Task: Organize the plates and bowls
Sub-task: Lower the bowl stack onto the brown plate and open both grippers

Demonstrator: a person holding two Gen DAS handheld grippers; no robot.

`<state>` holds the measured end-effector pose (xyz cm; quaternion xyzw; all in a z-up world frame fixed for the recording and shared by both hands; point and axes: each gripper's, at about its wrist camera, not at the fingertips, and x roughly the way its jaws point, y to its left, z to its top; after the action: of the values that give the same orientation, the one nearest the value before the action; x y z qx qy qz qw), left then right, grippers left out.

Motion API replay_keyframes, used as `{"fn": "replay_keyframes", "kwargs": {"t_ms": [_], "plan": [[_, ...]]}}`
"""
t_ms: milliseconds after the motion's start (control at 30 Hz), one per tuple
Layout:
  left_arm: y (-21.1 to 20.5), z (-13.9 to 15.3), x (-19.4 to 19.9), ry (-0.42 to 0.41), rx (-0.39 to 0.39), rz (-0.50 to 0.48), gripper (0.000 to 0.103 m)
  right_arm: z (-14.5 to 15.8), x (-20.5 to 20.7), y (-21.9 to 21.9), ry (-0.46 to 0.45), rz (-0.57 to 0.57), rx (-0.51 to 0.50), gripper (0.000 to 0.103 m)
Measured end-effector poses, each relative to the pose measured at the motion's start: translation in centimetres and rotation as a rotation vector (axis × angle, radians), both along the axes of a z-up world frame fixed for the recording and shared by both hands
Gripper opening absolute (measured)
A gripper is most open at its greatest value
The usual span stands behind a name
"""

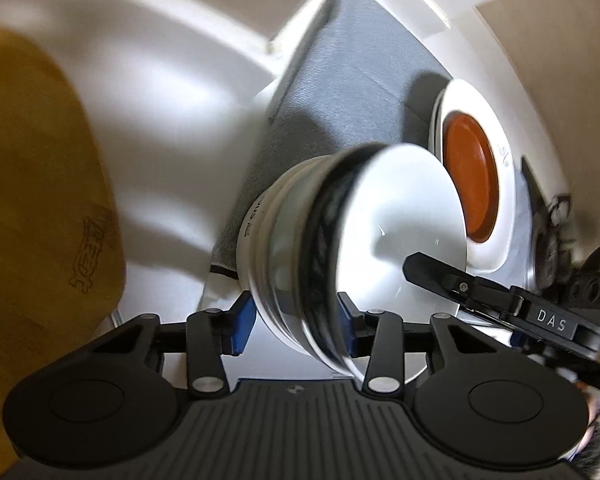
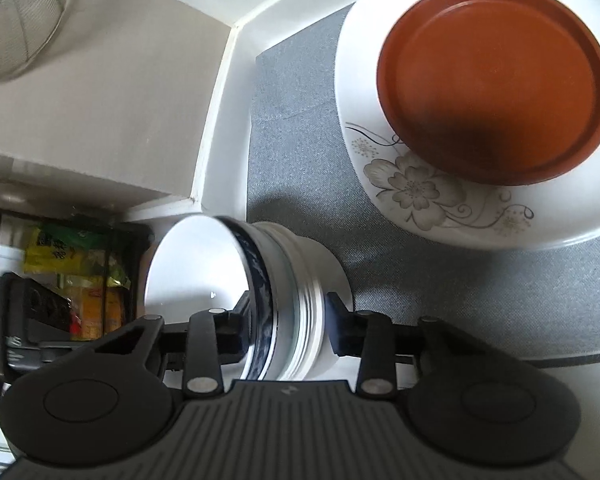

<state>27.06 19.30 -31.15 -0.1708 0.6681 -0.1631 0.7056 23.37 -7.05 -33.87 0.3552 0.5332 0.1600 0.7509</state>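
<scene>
We hold a stack of bowls (image 1: 332, 248) between both sets of jaws. Our left gripper (image 1: 296, 316) has its blue pads on either side of the stack's lower rims; whether they press on it or stand a hair apart, we cannot tell. Our right gripper (image 2: 286, 320) straddles the same stack (image 2: 260, 292), one finger inside the top bowl's blue-patterned rim and the other outside, contact equally unclear. The right gripper's finger (image 1: 440, 276) reaches into the white bowl from the right in the left wrist view. Both grippers point steeply downward. The stack stands on a grey mat (image 2: 300, 152), beside a flowered white plate (image 2: 440, 200) carrying a brown plate (image 2: 496, 92).
</scene>
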Motion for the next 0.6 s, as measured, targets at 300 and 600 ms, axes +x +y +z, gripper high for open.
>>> {"fn": "replay_keyframes", "kwargs": {"t_ms": [300,600], "plan": [[-1.7,0.8,0.0,0.009,0.022,-0.014,0.045,1.1,-0.8,-1.1,-0.006,-0.021,-0.038,0.038],[-4.7,4.1,-0.1,-0.029,0.032,-0.030,0.046,4.2,-1.7,-4.2,-0.062,-0.071,-0.040,0.037]]}}
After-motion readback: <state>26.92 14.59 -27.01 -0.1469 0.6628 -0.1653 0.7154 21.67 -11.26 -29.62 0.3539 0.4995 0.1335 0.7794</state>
